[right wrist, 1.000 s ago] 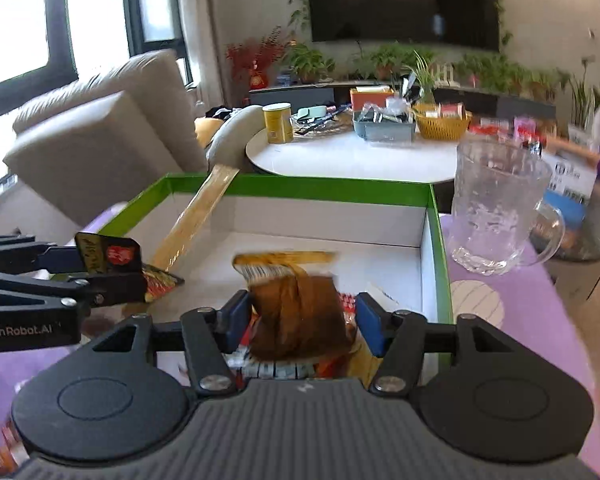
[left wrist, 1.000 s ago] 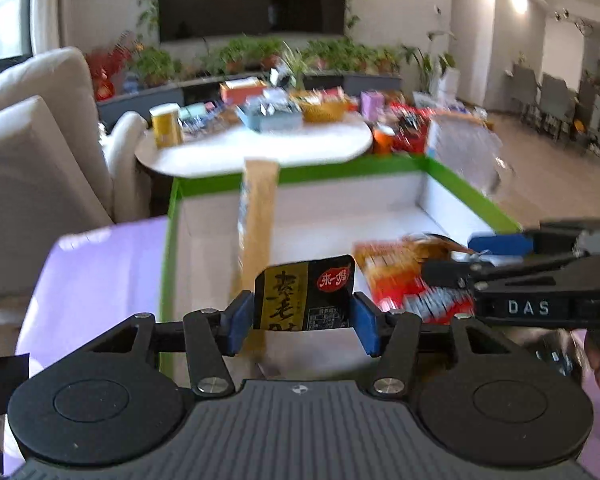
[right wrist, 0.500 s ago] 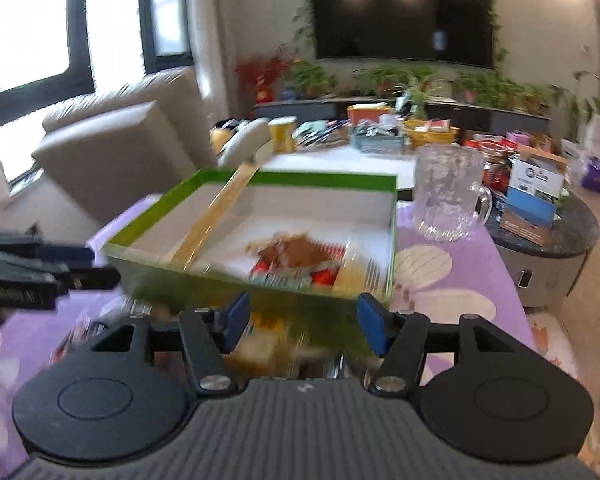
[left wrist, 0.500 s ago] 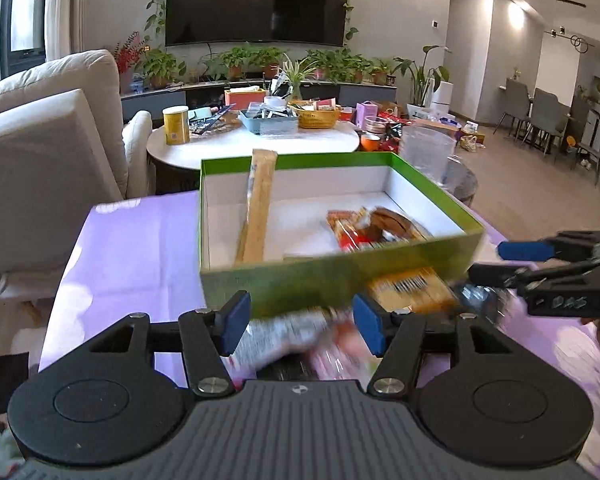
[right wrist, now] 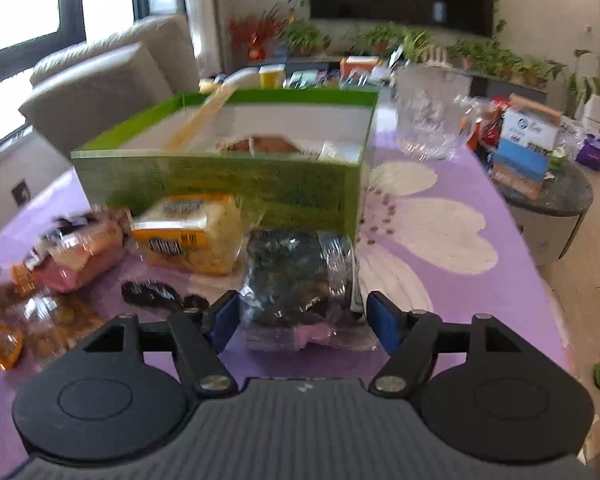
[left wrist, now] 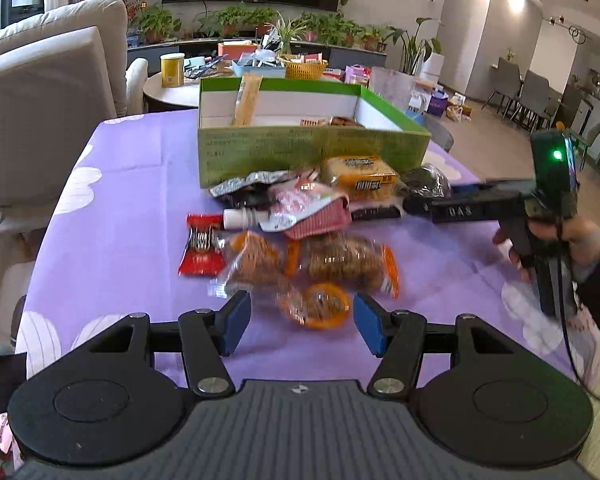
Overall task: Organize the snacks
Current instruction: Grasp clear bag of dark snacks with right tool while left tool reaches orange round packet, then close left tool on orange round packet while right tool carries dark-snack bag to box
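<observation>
The snacks lie in a loose pile on the purple flowered surface [left wrist: 112,208], just in front of the green box [left wrist: 312,152]. The pile includes a yellow cracker pack [left wrist: 360,178], a pink spouted pouch [left wrist: 296,210], a red wrapper [left wrist: 202,246], clear bags of brown biscuits [left wrist: 340,260], a small orange-rimmed packet [left wrist: 314,306] and a dark snack in clear wrap [right wrist: 300,280].

The green box stands upright with its top open. It holds a long tan stick pack [left wrist: 246,100] leaning against the far wall, plus a few packets on its floor near the right side.

The left gripper [left wrist: 300,324] is open, with nothing between its blue pads. The orange-rimmed packet lies just ahead of the gap.

The right gripper [right wrist: 302,320] is also open. Its fingers straddle the dark snack in clear wrap, which rests on the surface; whether the pads touch the wrap cannot be determined because of motion blur.

A glass mug [right wrist: 428,116] stands on the surface to the right of the box. A beige sofa [left wrist: 48,80] sits left of the surface.
</observation>
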